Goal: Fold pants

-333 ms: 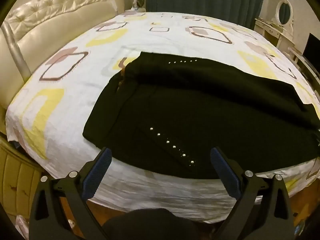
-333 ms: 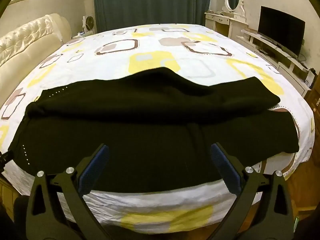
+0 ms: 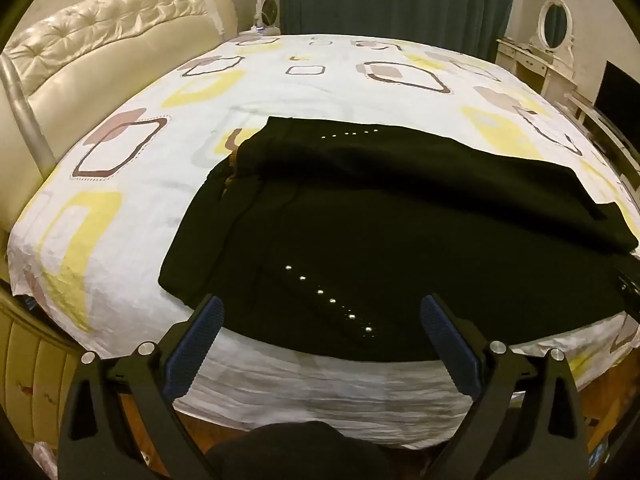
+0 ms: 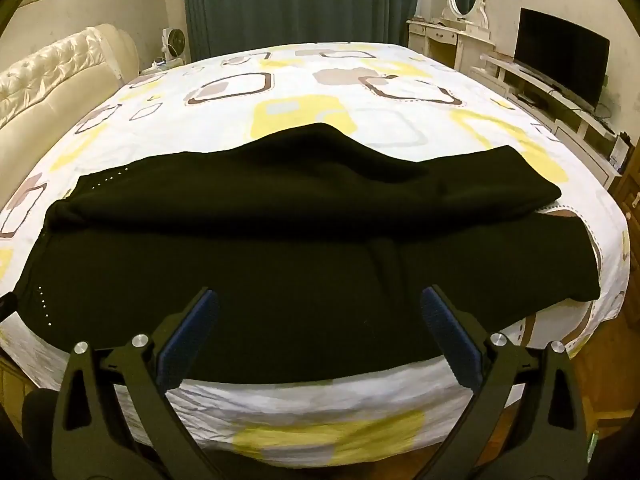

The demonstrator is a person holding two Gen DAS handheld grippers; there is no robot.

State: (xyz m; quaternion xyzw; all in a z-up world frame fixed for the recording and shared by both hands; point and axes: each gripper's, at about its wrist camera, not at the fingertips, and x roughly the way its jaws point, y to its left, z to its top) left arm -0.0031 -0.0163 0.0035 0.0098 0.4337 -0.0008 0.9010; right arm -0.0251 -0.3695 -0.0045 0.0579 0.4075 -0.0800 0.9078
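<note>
Black pants (image 3: 400, 232) lie spread across the near half of the bed, one leg laid over the other, with rows of small silver studs at the left end. In the right wrist view the pants (image 4: 304, 248) stretch from left to right, hems at the right. My left gripper (image 3: 320, 308) hovers over the near edge of the studded end, open, with nothing between its blue pads. Above the middle of the near edge my right gripper (image 4: 320, 300) stands open too, not touching the cloth.
The bed (image 3: 132, 208) wears a white sheet with yellow and brown squares. A cream tufted headboard (image 3: 100, 52) stands at the left. A dressing table with oval mirror (image 4: 460, 32) and a television (image 4: 560, 60) stand at the right. Dark curtains (image 4: 296, 4) hang behind.
Both views have shifted only slightly; the left gripper has edged a little closer over the pants. Both grippers stay open and the pants have not moved.
</note>
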